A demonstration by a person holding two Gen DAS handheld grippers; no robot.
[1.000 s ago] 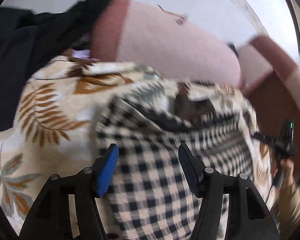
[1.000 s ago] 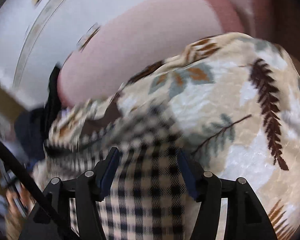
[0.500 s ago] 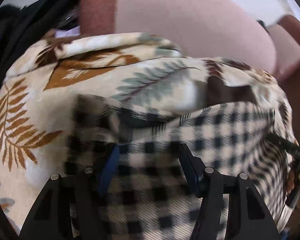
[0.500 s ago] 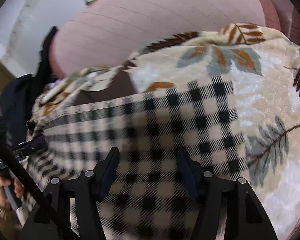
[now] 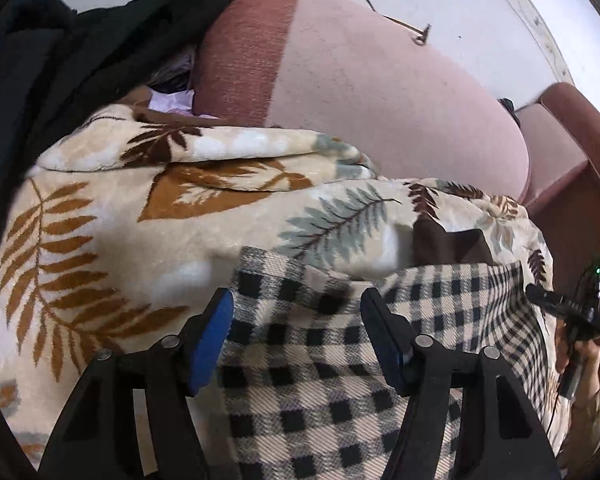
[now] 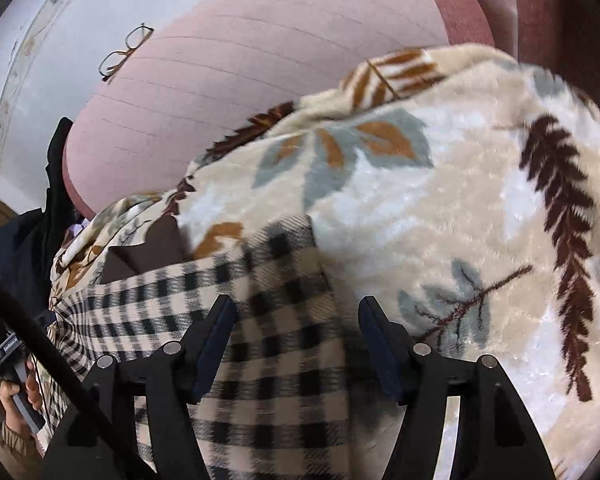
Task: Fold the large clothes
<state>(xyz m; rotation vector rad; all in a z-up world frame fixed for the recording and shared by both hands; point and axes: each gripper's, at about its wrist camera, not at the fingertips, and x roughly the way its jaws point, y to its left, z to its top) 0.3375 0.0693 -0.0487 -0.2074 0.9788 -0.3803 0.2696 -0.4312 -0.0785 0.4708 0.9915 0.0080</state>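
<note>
Hovering over checked garment (image 5: 340, 384), lower centre of both frames, spread on leaf-print blanket (image 5: 112, 248); left gripper (image 5: 298, 320) and right gripper (image 6: 296, 324) both agape, empty; long axis spanning between them, neither nearer.

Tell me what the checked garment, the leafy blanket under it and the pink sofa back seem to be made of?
Checked garment: probably a woven wool-like or flannel cloth, matte, with fine diagonal twill lines visible in the squares.
Leafy blanket: looks like plush fleece, with a fuzzy pile and a soft sheen on the pale patches.
Pink sofa back: seemingly a short-napped upholstery fabric, dull, with stitched or ribbed lines across it.
</note>
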